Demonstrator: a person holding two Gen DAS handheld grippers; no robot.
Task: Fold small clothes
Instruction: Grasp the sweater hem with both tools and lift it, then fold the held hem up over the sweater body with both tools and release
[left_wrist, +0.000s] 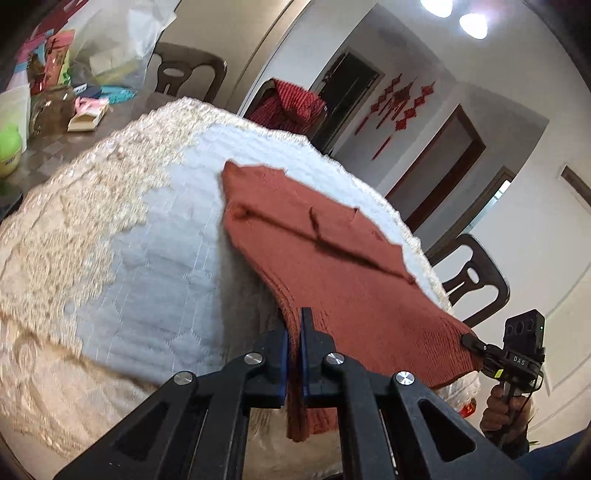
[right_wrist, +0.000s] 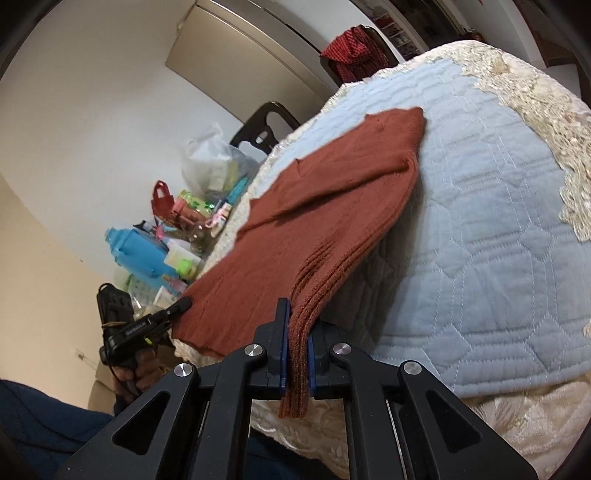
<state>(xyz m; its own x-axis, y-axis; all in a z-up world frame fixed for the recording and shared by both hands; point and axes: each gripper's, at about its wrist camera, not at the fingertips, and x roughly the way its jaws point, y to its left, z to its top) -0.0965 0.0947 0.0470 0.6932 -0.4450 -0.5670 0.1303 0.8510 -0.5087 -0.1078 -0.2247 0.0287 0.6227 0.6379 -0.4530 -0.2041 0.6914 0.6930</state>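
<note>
A rust-red knitted garment (left_wrist: 325, 251) lies stretched over the pale blue quilted cloth (left_wrist: 155, 258) on the table, its near edge lifted. My left gripper (left_wrist: 294, 332) is shut on one near corner of the garment, knit bunched between the blue pads. My right gripper (right_wrist: 297, 332) is shut on the other near corner (right_wrist: 317, 229). Each gripper shows in the other's view: the right one (left_wrist: 476, 343) at the garment's right corner, the left one (right_wrist: 177, 308) at its left corner. The garment's far end rests flat on the cloth.
The quilted cloth has a cream lace border (left_wrist: 74, 206). Bags, boxes and bottles (left_wrist: 74, 74) crowd the table's far left, including a blue bottle (right_wrist: 140, 254). Dark chairs (left_wrist: 476, 280) stand around the table, one draped with a red checked cloth (left_wrist: 288, 107).
</note>
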